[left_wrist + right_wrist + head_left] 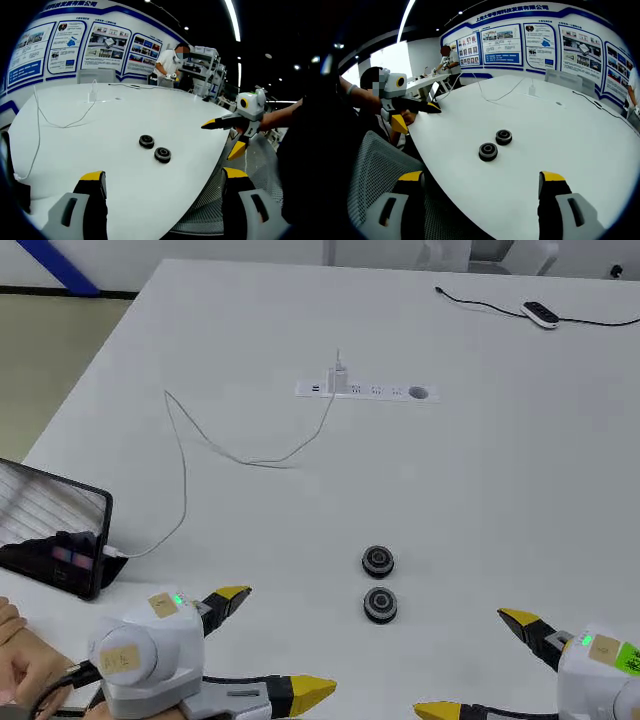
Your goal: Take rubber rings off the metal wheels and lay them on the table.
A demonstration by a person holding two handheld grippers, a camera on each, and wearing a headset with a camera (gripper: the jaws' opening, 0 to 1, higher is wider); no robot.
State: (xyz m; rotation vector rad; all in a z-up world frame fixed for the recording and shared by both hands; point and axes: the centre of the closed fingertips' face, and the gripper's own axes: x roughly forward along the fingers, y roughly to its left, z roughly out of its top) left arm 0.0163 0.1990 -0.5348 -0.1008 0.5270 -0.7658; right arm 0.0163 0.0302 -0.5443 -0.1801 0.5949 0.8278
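Two metal wheels (377, 561), rubber rings (366, 606) fitted, are shown close together on the table (480, 490), ahead of the left gripper (278, 640) and right gripper (472, 662). Both are held wide open and empty. The rubber rings are judged soft and stretchy, best pinched at the outer edge.

Two wheels (378, 561) (380, 605), black rings still on, lie flat side by side on the white table (480, 500).

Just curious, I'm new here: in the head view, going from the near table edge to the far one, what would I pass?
Nearer wheel → farther wheel → white power strip → small dark device on a cable.
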